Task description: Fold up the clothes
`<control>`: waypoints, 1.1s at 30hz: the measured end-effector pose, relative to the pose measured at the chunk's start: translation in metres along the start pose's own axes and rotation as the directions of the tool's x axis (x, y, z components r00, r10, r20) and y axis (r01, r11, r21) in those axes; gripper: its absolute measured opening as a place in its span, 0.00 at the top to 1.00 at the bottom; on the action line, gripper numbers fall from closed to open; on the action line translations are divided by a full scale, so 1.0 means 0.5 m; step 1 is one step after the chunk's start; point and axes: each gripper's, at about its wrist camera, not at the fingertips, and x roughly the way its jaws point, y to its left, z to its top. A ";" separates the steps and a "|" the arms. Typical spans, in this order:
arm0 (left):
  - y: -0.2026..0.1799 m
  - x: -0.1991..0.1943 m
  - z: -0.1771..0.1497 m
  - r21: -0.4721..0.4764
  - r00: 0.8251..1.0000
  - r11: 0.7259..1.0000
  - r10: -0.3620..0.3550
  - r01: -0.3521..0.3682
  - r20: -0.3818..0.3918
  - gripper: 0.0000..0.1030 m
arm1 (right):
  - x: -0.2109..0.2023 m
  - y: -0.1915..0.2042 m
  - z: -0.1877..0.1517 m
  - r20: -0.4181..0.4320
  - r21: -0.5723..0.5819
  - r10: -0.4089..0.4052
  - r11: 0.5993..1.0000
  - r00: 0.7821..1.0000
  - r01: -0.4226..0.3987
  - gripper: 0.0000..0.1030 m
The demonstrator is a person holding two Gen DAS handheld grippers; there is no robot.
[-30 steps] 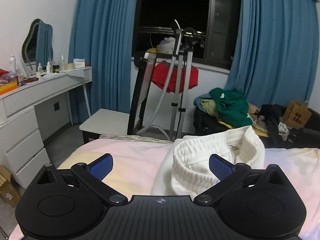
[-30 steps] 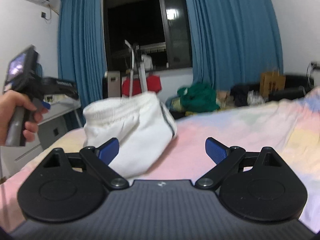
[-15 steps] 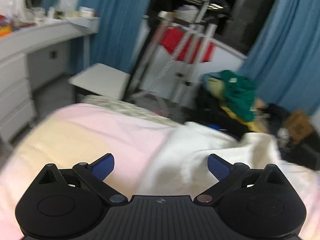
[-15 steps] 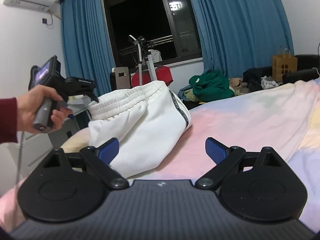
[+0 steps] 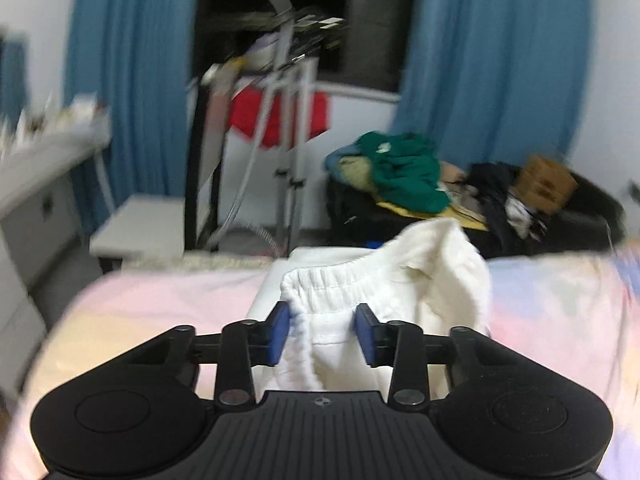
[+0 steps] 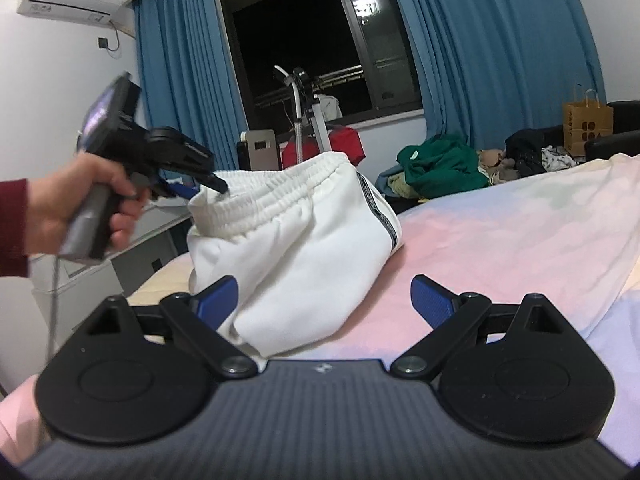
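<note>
Left gripper [image 5: 322,334] half-closed on the elastic waistband [image 5: 320,280] of white sweatpants [image 6: 296,240], jaws just been closing, blue pads [image 5: 279,334] bracketing a bunched fold of the ribbed hem; left pad against the fabric, right pad close but contact hard to confirm, so grip judged not yet firm. Seen from the right wrist view, same tool gripped by a hand [image 6: 76,204] in a dark red sleeve [image 6: 12,224], nose at the near-left end of the waistband. Right gripper [image 6: 324,300] spread wide, nothing between its pads; left pad just beside the lower bulge of the sweatpants, right pad over bare sheet. Sweatpants heaped upright on the pastel bedsheet [image 6: 500,240], waistband uppermost and running left to right across the right camera's view, black side stripe [image 6: 380,216] down the right flank. Key relation: waistband's free far end, by the stripe, lies ahead of and above the right gripper, so probably the right hand's corner to take while the left holds the near end. Beyond the bed: pile of clothes with a green garment [image 6: 440,164], clothes rack [image 5: 288,128] with something red, blue curtains [image 6: 500,40], dark window [image 6: 312,32].
</note>
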 end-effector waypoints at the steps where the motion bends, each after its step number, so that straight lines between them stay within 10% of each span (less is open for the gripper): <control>1: -0.014 -0.024 -0.008 0.029 1.000 1.000 -0.012 0.012 0.007 0.68 | -0.002 0.000 0.002 0.002 0.005 0.006 1.000 1.000 -0.006 0.08; 2: -0.026 -0.050 -0.018 0.044 1.000 0.999 -0.022 0.021 0.011 0.95 | -0.005 0.000 0.003 0.005 0.009 0.008 1.000 1.000 -0.008 0.08; 13: -0.095 -0.232 -0.251 0.019 0.987 0.988 -0.150 0.151 -0.051 0.94 | -0.046 0.013 0.027 0.007 0.026 -0.036 0.999 0.999 0.036 0.08; 18: -0.098 -0.232 -0.338 -0.022 0.984 0.987 -0.159 0.158 -0.076 0.76 | -0.076 0.012 0.040 -0.015 0.017 -0.089 0.996 0.996 0.089 0.08; 22: -0.121 -0.218 -0.381 0.040 0.985 0.989 -0.140 0.145 -0.099 0.41 | -0.070 -0.023 0.046 -0.096 0.023 -0.150 0.988 0.984 0.153 0.09; 33: -0.207 -0.158 -0.455 0.243 0.999 0.969 -0.024 0.029 -0.024 0.37 | 0.065 -0.141 0.062 -0.290 -0.283 -0.247 0.945 0.924 0.164 0.09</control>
